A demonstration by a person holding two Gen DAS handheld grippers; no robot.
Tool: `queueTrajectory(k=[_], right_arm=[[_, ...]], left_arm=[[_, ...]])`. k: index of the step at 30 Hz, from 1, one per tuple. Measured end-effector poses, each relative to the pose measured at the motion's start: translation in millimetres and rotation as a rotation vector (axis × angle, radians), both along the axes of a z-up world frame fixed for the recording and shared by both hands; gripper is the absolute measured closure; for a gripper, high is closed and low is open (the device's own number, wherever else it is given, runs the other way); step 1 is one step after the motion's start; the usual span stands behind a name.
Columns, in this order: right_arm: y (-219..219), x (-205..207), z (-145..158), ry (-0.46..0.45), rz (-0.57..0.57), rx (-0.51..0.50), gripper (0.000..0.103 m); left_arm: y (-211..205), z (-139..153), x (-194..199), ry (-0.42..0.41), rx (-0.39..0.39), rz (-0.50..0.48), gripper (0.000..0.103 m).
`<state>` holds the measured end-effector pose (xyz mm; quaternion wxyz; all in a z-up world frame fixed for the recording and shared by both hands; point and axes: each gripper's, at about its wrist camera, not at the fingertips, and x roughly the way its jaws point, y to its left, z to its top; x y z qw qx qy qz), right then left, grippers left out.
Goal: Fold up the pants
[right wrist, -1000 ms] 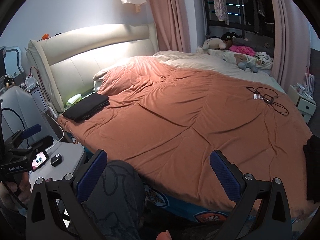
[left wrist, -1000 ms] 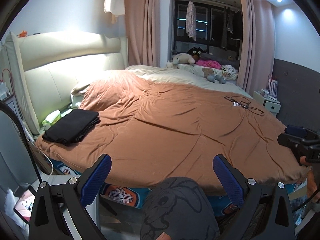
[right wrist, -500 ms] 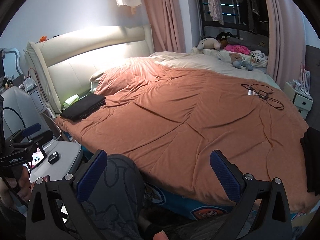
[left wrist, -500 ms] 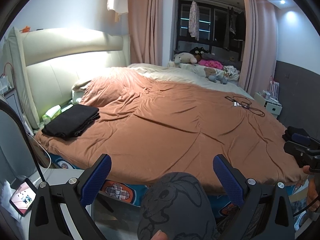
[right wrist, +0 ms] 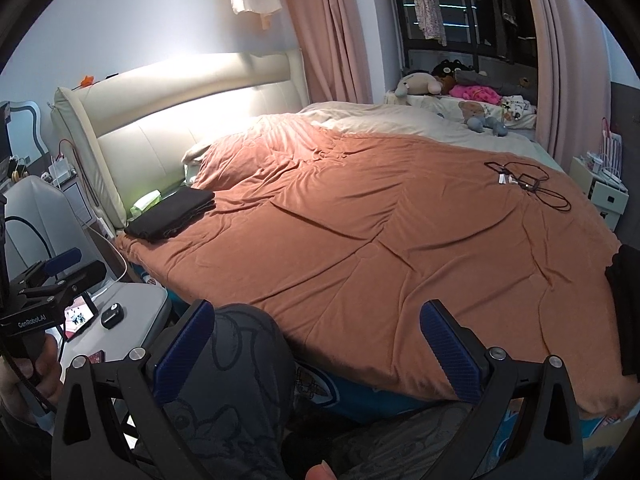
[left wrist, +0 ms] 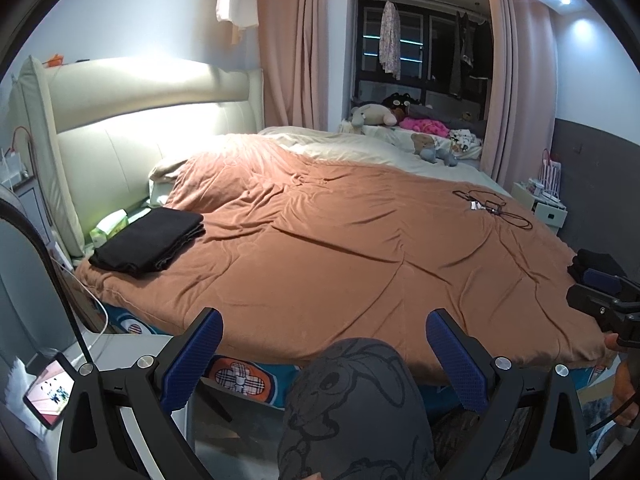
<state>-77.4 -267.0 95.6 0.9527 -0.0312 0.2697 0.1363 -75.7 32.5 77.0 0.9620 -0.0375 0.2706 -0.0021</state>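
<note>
While you hold both claws, left claw (left wrist: 322,354) and right claw (right wrist: 316,344), released over your knee, folded pants (left wrist: 150,242) rest at the bed's (left wrist: 340,256) headboard corner.

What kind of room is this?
A home bedroom, most likely: a large bed under a rust-orange quilt, a padded cream headboard, and plush toys by the curtained window.

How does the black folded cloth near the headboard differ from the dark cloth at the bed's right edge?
The folded cloth lies flat in a neat stack, wholly on the orange cover. The dark cloth looks bunched, unfolded, and hangs at the cover's edge, partly out of frame. Both are black fabric.
</note>
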Motion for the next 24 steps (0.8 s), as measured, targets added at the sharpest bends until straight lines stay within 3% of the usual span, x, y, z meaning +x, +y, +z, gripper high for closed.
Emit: queueTrajectory(k=[24], right_arm=[[-6, -20, -3, -0.019, -0.009, 0.008, 0.000]], left_arm=[[3, 2, -22, -0.021, -0.015, -0.011, 0.001]])
